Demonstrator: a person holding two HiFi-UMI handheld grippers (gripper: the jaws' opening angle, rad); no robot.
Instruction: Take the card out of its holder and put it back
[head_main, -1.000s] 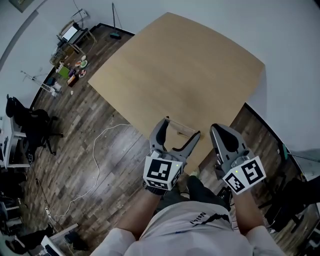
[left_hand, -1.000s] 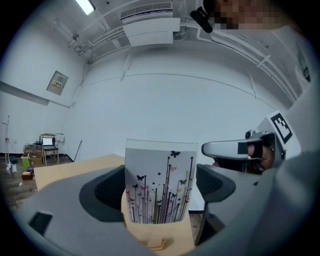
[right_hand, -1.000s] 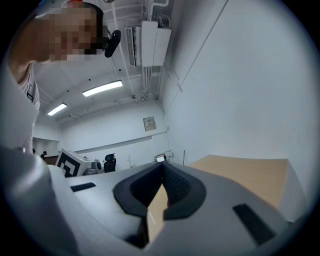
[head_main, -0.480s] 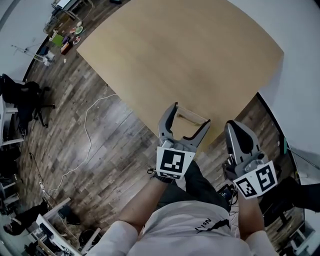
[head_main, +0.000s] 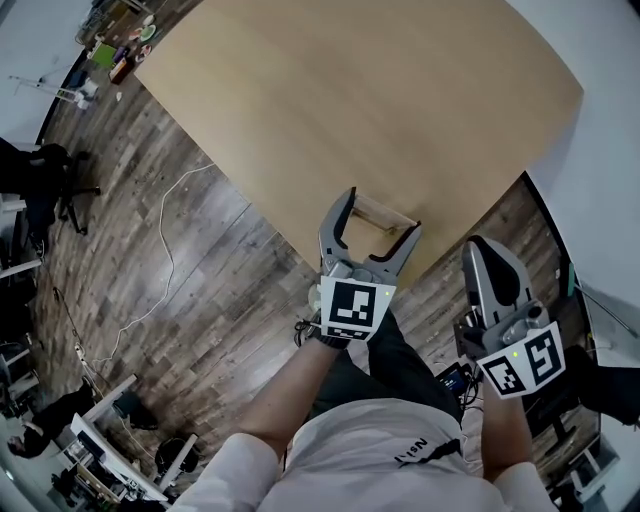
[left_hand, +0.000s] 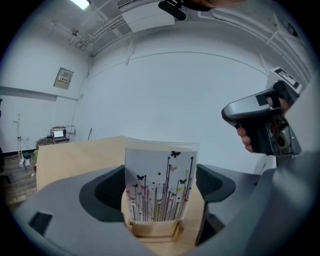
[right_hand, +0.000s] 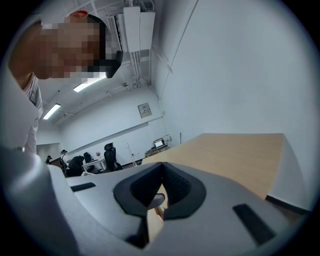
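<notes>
Card (left_hand: 159, 187): upright in wooden holder (left_hand: 154, 228), on table (head_main: 380, 90) edge. L gripper (head_main: 381, 214): jaws wide, flanking holder. R gripper (head_main: 484, 247): jaws closed, empty, right of holder.

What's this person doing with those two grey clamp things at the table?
A person holds a gripper in each hand. The left gripper is open, its jaws either side of a printed card standing in a small wooden holder at the near edge of the table, not closed on it. The right gripper is shut and empty, held off to the side. The card is not yet pulled out.
</notes>
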